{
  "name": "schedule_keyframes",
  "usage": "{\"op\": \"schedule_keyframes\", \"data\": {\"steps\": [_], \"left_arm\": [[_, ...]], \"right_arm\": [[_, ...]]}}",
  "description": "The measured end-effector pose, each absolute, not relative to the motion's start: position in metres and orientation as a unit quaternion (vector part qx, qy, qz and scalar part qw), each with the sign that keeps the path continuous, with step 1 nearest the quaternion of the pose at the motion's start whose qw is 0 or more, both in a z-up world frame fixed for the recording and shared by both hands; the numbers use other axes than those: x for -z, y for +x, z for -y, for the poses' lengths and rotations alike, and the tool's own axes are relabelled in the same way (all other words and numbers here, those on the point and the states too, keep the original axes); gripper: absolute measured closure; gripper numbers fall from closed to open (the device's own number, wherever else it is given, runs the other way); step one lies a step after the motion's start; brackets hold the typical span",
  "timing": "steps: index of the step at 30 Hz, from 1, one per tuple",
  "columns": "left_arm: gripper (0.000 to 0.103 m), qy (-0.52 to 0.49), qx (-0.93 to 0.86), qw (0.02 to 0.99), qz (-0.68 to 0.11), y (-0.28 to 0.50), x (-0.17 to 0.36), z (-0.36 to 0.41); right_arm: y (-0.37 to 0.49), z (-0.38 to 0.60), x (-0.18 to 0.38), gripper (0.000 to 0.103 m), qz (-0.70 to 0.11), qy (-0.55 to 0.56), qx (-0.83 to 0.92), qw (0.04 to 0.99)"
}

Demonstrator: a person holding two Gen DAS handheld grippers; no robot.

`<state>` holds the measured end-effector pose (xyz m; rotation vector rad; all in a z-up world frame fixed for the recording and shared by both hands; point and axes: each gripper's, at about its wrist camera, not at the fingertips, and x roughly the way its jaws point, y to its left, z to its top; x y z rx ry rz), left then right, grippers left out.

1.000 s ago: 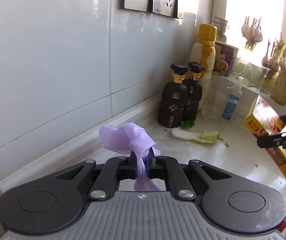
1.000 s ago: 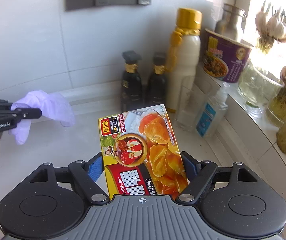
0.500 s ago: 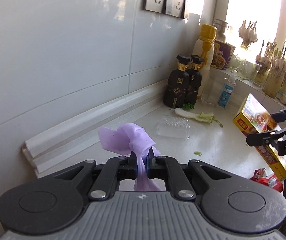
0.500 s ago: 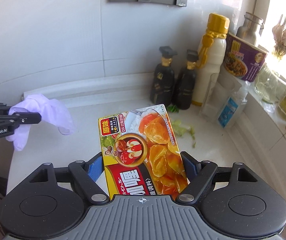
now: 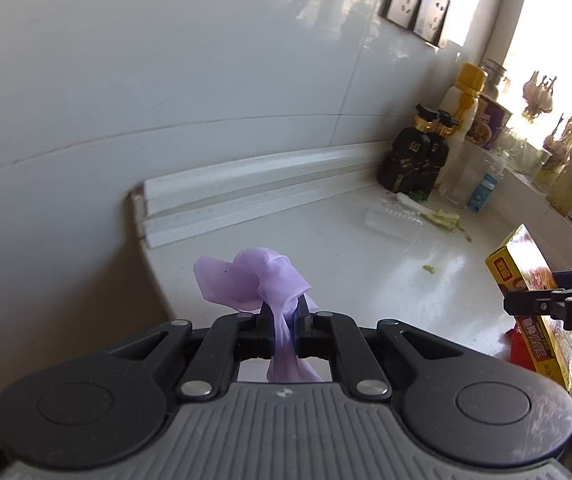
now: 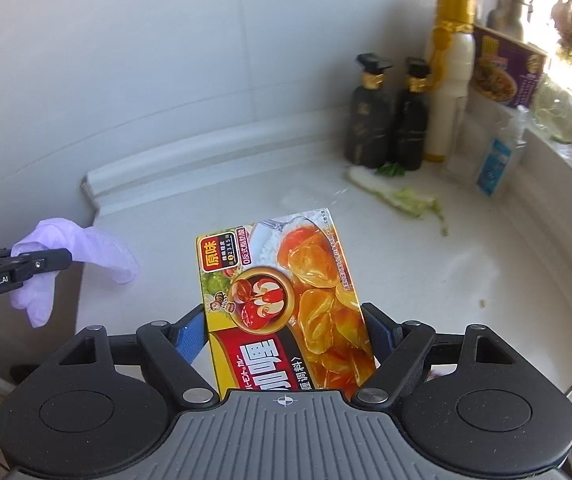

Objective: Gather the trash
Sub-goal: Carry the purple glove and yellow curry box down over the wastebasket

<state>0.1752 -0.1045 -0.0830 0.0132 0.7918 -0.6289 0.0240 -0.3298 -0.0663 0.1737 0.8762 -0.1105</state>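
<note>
Pinching a purple disposable glove (image 5: 262,280) between nearly closed jaws, the left gripper (image 5: 284,316) has it by a bunched fold near the middle, with loose ends spilling above and below the pads. By the look of it the glove is thin, soft and almost weightless; it will sag and flap, and a grip on a single film layer could slide out, so the gathered knot it is caught by now seems the safest hold.

The right gripper (image 6: 287,332) stands wide, its blue-padded fingers (image 6: 190,334) pressed on the two long edges of a curry box (image 6: 286,292). The carton appears light and fairly stiff across its width, though probably hollow, so a hard squeeze could cave the sides; the glossy print looks slippery, which favours gripping the edges low on the box, as is done here.

Taking the pair of black bottles (image 6: 385,116) by the wall as the landmark: both held items hang well out in front of them, the glove off to the left past the counter's edge. Just in front of the bottles lies a cabbage scrap (image 6: 401,196), limp, moist and liable to tear, best taken at its thick white stalk. A clear plastic tray (image 5: 393,218) lies a little further in front, light and crushable, best pinched at a rim.
</note>
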Motion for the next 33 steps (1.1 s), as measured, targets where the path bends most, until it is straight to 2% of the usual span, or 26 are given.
{"op": "schedule_keyframes", "data": {"steps": [18,33], "left_arm": [[0.096,-0.073,0.193,0.874,-0.440,0.151,0.122,0.000],[0.096,-0.181,0.089,0.855,-0.478,0.130,0.177,-0.078]], "right_arm": [[0.021,0.227,0.092,0.022,-0.458,0.096,-0.031,0.883],[0.076,0.117,0.090,0.022,-0.474,-0.064,-0.167,0.862]]}}
